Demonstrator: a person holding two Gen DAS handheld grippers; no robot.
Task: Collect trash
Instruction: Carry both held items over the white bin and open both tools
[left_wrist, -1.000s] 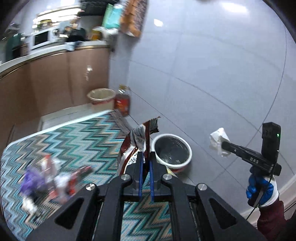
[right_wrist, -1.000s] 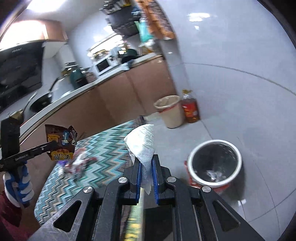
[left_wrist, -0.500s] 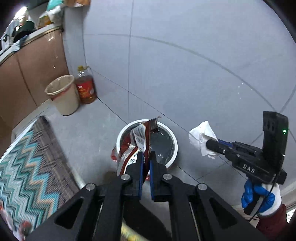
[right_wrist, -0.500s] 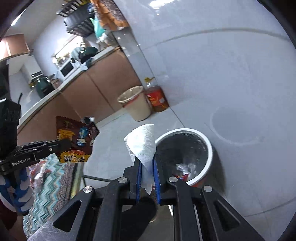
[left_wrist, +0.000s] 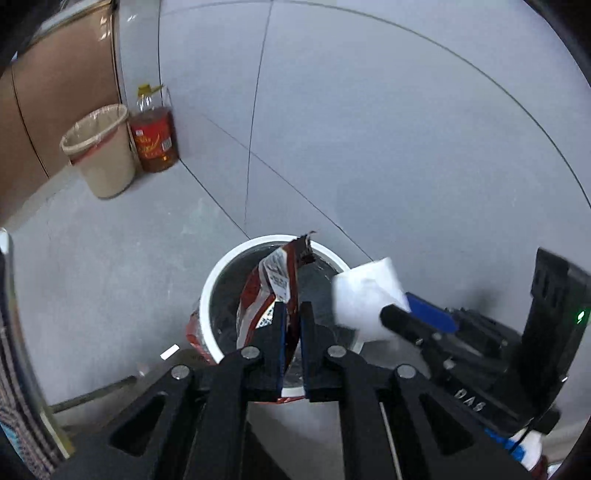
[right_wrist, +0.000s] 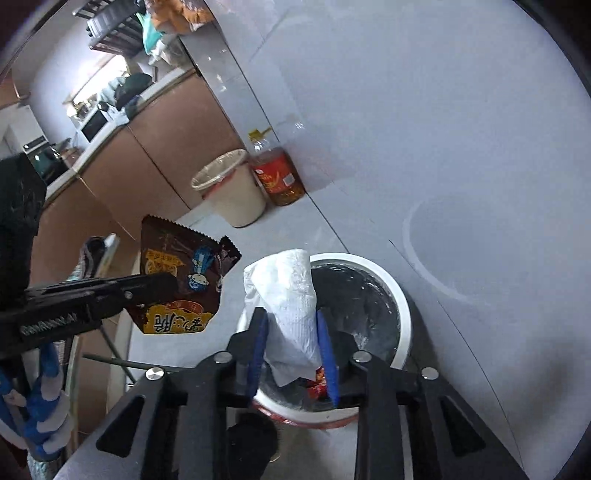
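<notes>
Left tongs (left_wrist: 291, 317): clamping snack wrapper (left_wrist: 271, 284), now hanging over white-rimmed bin (left_wrist: 221, 273).
Right tongs (right_wrist: 291, 347): just opening, tissue (right_wrist: 288, 295) sitting loose between pads, above the bin, closer than earlier.

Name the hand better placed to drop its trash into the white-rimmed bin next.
Right. Its claw has just been opening, with the tissue loose above the bin. The left claw is shut on the snack wrapper.
</notes>
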